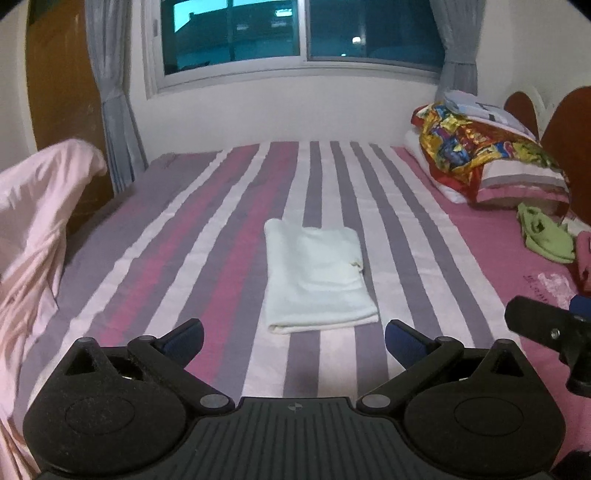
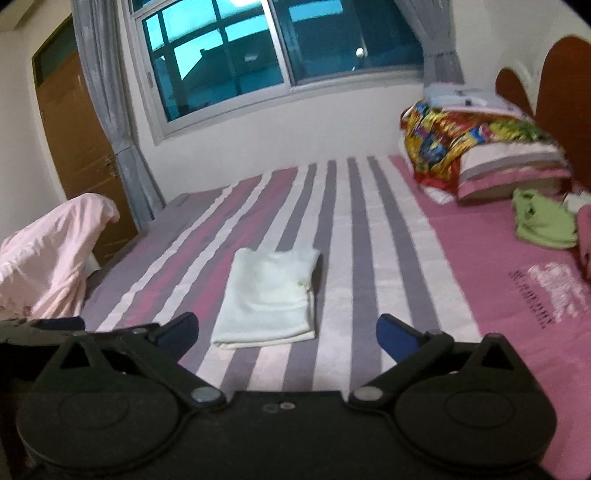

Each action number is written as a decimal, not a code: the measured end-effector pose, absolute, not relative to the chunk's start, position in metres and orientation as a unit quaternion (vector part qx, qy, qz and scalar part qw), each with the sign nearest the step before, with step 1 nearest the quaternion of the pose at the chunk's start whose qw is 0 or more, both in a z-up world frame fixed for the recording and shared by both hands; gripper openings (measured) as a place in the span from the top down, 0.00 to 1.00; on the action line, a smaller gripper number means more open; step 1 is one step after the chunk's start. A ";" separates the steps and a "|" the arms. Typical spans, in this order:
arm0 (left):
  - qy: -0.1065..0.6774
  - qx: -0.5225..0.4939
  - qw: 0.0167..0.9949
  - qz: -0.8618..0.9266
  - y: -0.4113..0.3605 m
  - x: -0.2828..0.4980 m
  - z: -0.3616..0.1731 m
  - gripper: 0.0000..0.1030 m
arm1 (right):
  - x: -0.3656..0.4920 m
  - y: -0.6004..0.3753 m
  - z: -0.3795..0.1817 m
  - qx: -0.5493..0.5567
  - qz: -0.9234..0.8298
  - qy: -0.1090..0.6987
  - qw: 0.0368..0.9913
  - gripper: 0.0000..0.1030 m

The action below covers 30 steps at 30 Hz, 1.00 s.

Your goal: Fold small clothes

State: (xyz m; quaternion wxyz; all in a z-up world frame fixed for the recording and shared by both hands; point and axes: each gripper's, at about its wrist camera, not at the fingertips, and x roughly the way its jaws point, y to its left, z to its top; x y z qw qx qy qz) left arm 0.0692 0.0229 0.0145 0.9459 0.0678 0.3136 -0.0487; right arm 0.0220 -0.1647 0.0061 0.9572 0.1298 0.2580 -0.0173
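Bed [image 1: 207,236]: covered by a sheet striped pink, grey and white, plain pink along its right side.

White garment [image 1: 317,275]: folded into a neat rectangle, lying flat near the middle of the bed, nearer the front edge than the wall. Nothing rests on it.

Left gripper [image 1: 294,338]: jaws spread wide, empty, raised above the bed just in front of the folded garment and not touching it.

Right gripper [image 2: 287,332]: jaws wide open, nothing between them, likewise short of the garment; part of it shows at the right edge of the left wrist view.

Pale pink cloth [image 1: 33,221]: draped in a heap at the bed's left edge.

Green garment [image 2: 543,225]: crumpled at the right side of the bed, below the pillows, well apart from the white one.

Pillows and a multicoloured blanket [image 1: 476,151]: stacked at the far right corner against the wooden headboard [image 2: 565,96].

Window [image 1: 295,33] with grey curtains on the far wall; wooden door [image 2: 77,147] at left.
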 end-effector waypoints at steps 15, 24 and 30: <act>0.315 0.061 0.947 -0.032 0.030 0.064 0.010 0.00 | 0.028 -0.153 -0.009 0.112 -0.039 0.270 0.956 0.01; 0.325 0.024 0.945 -0.034 0.041 0.074 0.005 0.00 | 0.030 -0.151 -0.010 0.108 -0.040 0.273 0.955 0.01; 0.324 0.044 0.945 -0.023 0.040 0.079 0.003 0.00 | 0.034 -0.150 -0.012 0.106 -0.046 0.278 0.954 0.01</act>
